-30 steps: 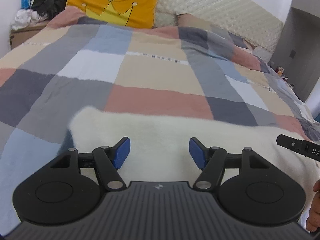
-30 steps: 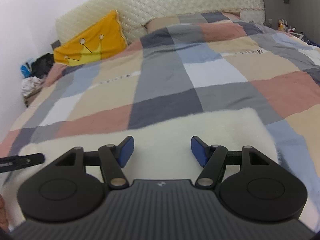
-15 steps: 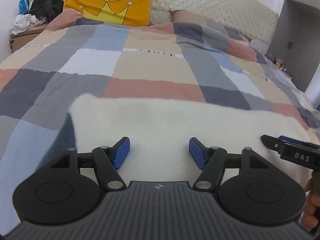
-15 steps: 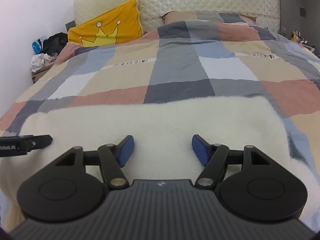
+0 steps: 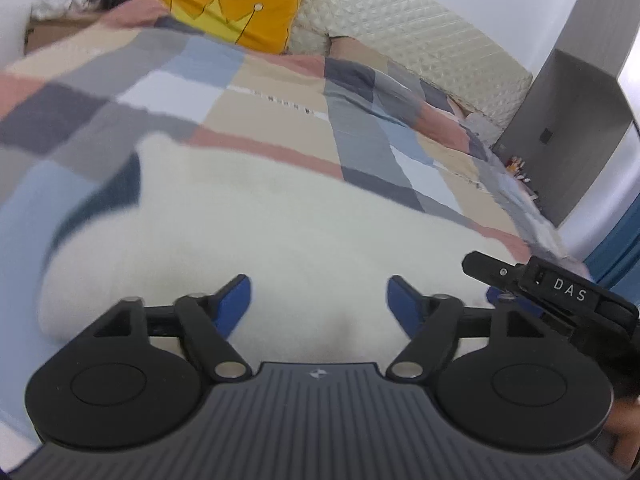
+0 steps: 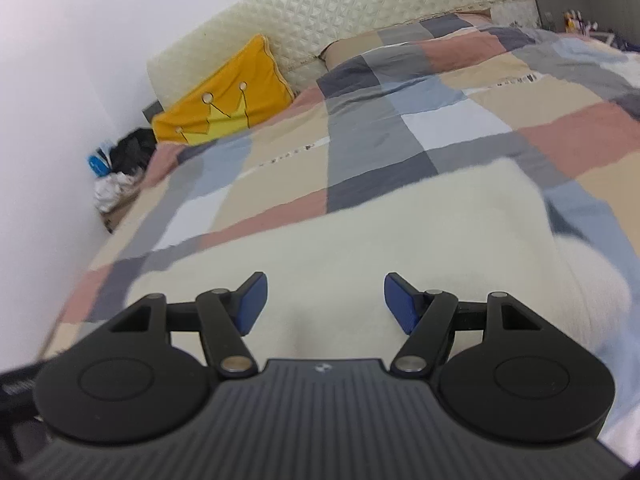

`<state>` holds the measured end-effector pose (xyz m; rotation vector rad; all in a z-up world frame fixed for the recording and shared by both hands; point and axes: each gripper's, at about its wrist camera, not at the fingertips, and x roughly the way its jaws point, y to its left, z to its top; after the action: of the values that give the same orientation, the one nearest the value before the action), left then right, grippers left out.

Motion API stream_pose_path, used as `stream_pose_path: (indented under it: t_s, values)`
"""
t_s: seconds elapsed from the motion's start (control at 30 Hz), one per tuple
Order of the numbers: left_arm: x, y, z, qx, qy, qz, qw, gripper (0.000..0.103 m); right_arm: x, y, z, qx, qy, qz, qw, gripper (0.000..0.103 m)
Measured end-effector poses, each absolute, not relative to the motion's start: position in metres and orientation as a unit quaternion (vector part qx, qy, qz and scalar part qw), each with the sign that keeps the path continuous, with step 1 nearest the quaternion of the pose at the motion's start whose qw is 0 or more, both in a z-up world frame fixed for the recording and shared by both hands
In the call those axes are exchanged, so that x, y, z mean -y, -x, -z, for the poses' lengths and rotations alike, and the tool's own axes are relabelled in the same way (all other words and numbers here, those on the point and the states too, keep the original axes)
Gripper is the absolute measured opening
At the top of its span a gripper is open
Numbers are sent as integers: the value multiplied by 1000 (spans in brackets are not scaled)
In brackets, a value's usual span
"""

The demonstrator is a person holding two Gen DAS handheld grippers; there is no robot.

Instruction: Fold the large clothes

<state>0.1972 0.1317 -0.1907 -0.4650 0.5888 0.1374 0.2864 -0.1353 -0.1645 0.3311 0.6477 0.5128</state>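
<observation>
The cream fleece garment (image 5: 280, 232) lies flat on the checked patchwork bed cover (image 5: 272, 112), near you. Left gripper (image 5: 319, 300) fingers are opening, empty; right gripper (image 6: 325, 300) fingers stand apart, empty. Take matching near-edge corners before you lift evenly.

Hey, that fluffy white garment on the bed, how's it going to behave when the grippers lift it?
The fluffy white garment looks soft and thick, so probably floppy and sagging. Its plush pile likely grips well, not slippery.

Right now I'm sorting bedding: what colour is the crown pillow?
Orange-yellow, with a lighter yellow crown; the crown pillow shows best in the left wrist view.
</observation>
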Motion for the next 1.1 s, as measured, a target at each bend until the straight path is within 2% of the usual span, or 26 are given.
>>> stream_pose_path:
  t_s: [0.23,0.4,0.47,0.67,0.87,1.1]
  values:
    - [-124,-174,218,-314,314,-54,894,84,150,-267,174,-345,-254,-272,862,73]
    - [-148,-167,251,-328,438,-59,835,85,155,-271,199,-400,-330,-271,811,77]
    - [-161,-167,265,-327,487,-63,807,85,156,-274,210,-418,-362,-274,787,91]
    - [-182,-163,291,-302,566,-78,763,84,144,-281,235,-461,-415,-278,734,91]
    - [-188,-160,298,-282,587,-95,753,84,120,-281,260,-515,-435,-281,683,90]
    - [-204,-159,302,-245,606,-120,748,83,117,-290,271,-484,-490,-261,677,89]
